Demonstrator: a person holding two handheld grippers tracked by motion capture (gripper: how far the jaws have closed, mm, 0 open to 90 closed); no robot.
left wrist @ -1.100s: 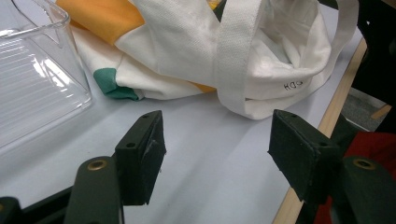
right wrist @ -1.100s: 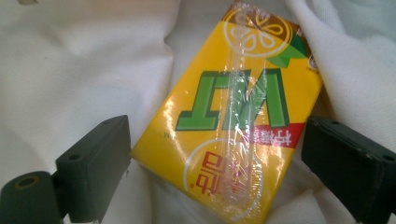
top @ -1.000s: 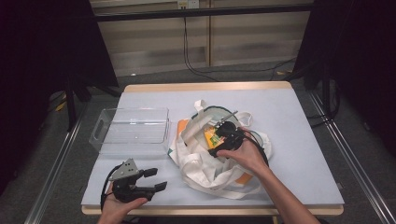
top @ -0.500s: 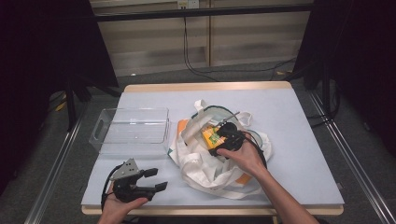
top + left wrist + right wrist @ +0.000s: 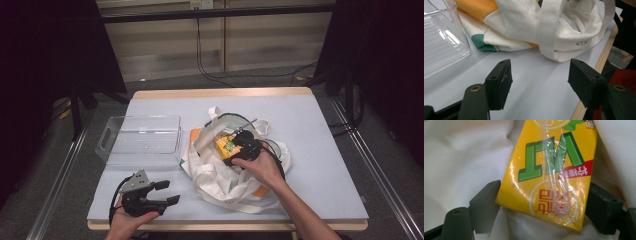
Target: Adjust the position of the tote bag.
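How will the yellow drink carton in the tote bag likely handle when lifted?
The yellow drink carton looks boxy, so probably stiff yet crushable. Its glossy face and wrapped straw may slip. The right claw straddles it.

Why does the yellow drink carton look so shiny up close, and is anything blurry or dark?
In the right gripper view, glare streaks the yellow carton and its wrapped straw, and the near jaws look soft. In the left gripper view, the clear tray shows bright reflections. In the high view, the table is evenly lit and the surroundings are dark.
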